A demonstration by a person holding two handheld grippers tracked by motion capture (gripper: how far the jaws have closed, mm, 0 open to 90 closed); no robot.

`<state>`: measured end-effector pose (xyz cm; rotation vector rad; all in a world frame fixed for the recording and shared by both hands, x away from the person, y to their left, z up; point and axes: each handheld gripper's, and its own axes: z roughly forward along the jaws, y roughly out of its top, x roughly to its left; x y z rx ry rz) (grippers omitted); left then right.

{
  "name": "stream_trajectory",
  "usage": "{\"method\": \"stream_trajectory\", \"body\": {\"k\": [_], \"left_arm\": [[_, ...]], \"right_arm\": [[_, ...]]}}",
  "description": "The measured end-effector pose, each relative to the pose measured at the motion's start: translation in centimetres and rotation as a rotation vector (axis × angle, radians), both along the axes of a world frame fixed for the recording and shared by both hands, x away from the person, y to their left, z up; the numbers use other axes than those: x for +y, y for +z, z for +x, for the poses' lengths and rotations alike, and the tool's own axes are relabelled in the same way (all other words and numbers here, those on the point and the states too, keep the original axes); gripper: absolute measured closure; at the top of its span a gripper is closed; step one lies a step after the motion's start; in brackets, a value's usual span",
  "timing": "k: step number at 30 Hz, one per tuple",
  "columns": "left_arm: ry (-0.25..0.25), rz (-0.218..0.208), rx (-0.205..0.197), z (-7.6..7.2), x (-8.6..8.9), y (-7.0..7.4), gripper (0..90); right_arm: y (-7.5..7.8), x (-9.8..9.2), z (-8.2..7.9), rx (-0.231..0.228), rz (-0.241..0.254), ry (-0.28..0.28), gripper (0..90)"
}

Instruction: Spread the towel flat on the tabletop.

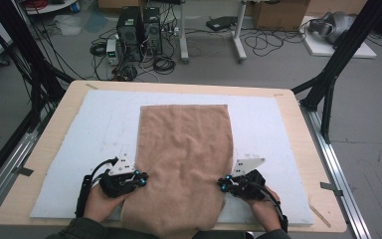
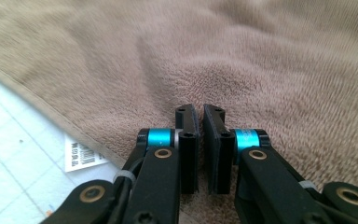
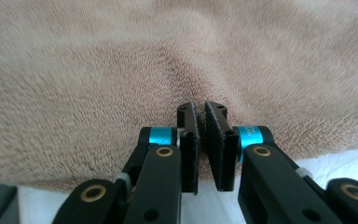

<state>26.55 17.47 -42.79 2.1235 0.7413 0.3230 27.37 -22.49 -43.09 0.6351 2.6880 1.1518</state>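
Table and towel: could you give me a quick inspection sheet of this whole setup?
Surface: wooden table under a white mat.
Job's things: tan towel lying flat, near end hanging over the table edge.
Clutter: white barcode label beside the towel edge.
Grippers: left gripper and right gripper each pinch a towel side edge.
Cables: black, trailing from each gripper.
Surroundings: computer towers, floor cables, boxes, black frame.
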Motion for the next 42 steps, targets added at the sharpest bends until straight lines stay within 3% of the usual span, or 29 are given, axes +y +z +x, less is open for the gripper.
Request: {"method": "stream_trajectory", "body": {"k": [3,9,12,15,17,20,22,24,28,31,33,37,42], "left_arm": [[0.031,-0.079,-0.013,0.3,0.5,1.0,84.7],[0.063,-0.103,-0.071,1.8,0.1,2.8,85.2],[0.107,-0.116,-0.092,3.3,-0.2,3.6,85.3],[0.161,-0.126,-0.083,5.6,-0.1,3.7,85.3],[0.210,-0.120,-0.085,7.2,0.0,3.4,85.2],[0.268,-0.092,-0.041,9.8,-0.1,1.8,85.5],[0.284,-0.065,-0.008,10.9,-0.4,0.6,85.4],[0.288,-0.051,0.007,11.4,-0.5,-0.1,80.2],[0.279,-0.070,0.002,10.7,0.4,0.8,64.8],[0.246,-0.078,-0.028,9.3,1.2,2.2,59.5],[0.215,-0.075,-0.045,8.1,1.5,2.9,57.1],[0.144,-0.068,-0.069,5.1,1.4,3.6,51.3],[0.061,-0.098,-0.062,1.7,0.9,2.9,46.7]], "right_arm": [[1.0,-0.1,0.4,-0.014,0.012,0.005,84.9],[3.9,0.1,2.0,-0.076,0.018,-0.018,85.1],[5.3,0.2,3.6,-0.100,0.019,-0.044,85.1],[6.1,0.3,5.9,-0.107,0.012,-0.089,85.1],[5.9,0.1,7.6,-0.088,0.000,-0.129,85.1],[4.1,-0.4,10.2,-0.014,-0.008,-0.194,85.0],[2.6,-0.2,11.4,0.040,-0.030,-0.209,84.7],[1.6,0.4,12.0,0.054,-0.072,-0.212,83.2],[1.9,0.3,11.7,0.041,-0.048,-0.218,71.7],[3.1,-0.3,10.6,-0.005,-0.038,-0.221,65.1],[3.9,-0.7,9.4,-0.037,-0.022,-0.223,62.6],[4.8,-1.4,6.7,-0.058,0.031,-0.195,59.5],[4.2,-1.2,3.1,-0.071,0.038,-0.137,57.2]]}}
